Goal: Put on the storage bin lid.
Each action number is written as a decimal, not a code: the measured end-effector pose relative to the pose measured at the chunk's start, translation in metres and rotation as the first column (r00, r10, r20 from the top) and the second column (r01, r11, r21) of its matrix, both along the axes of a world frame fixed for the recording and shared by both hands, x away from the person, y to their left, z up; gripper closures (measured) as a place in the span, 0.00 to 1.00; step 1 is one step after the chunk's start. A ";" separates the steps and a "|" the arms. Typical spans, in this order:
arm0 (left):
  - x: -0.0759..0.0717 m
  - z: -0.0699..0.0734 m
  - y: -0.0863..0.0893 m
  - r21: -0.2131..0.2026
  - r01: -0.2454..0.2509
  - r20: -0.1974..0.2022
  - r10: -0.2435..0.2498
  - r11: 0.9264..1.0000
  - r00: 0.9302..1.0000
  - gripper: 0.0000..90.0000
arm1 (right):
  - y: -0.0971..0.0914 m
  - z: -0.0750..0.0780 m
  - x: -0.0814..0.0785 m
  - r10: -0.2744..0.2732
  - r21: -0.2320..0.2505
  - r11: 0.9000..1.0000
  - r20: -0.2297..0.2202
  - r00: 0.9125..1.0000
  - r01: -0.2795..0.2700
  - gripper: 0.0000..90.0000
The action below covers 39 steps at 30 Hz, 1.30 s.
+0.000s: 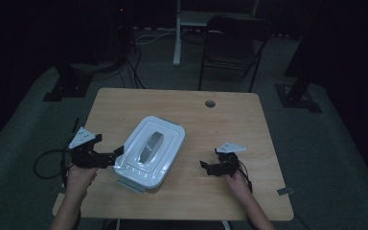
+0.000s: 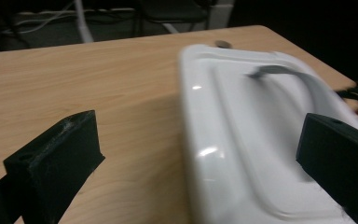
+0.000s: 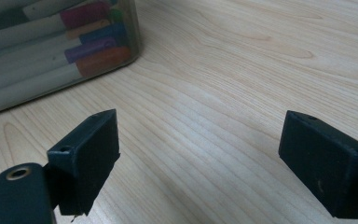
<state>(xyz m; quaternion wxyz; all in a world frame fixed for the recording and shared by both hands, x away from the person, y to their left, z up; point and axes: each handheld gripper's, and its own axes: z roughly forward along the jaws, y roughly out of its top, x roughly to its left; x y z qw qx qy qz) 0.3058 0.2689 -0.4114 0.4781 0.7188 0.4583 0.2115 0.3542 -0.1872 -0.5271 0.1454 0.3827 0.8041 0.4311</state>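
A white rectangular plastic storage box (image 1: 149, 153) with a lidded top and a grey arched carry handle (image 1: 152, 144) sits near the middle of the light wooden table (image 1: 220, 124), turned so that its long axis runs diagonally, from the near left toward the far right of the high view. The handle lies along that same axis. Through the box's clear side wall, the right gripper view shows coloured marker pens (image 3: 51, 51) stacked inside. The left gripper (image 1: 117, 155) stands at the box's near-left corner, jaws spread wide and grasping nothing; in the left gripper view the lid (image 2: 261, 140) lies between and beyond the two black pads, one pad over bare wood, the other over the lid's far side, with no contact evident. The right gripper (image 1: 206, 166) rests well apart from the box, on the open table to its right, jaws likewise spread and empty, its line of sight crossing bare wood with the box wall off to one side. Judgement: the left gripper is clearly the nearer of the two, and the box lies directly ahead of it, along its pointing direction. Any grasp at the corner or rim falls to the left; the right must close a wider gap and approach the long side wall.
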 end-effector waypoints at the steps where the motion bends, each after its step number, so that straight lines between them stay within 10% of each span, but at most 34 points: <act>1: 0.003 -0.004 0.005 0.003 -0.025 0.005 0.025 1.000 1.000 0.00 | 0.000 0.000 0.000 0.001 0.001 1.000 -0.002 1.000 -0.001 0.13; 14: 0.037 -0.057 0.036 -0.017 -0.152 -0.039 0.151 0.988 0.988 0.01 | -0.002 -0.004 0.000 -0.003 -0.006 1.000 -0.012 1.000 0.003 0.13; 22: 0.042 -0.086 0.037 0.045 -0.225 -0.039 0.227 0.973 0.973 0.01 | -0.001 -0.006 0.000 0.000 -0.011 1.000 -0.016 1.000 0.000 0.13; 39: 0.042 -0.117 0.002 0.056 -0.077 -0.107 0.083 0.995 0.991 0.01 | -0.005 -0.008 0.000 -0.008 -0.004 1.000 -0.022 1.000 0.007 0.13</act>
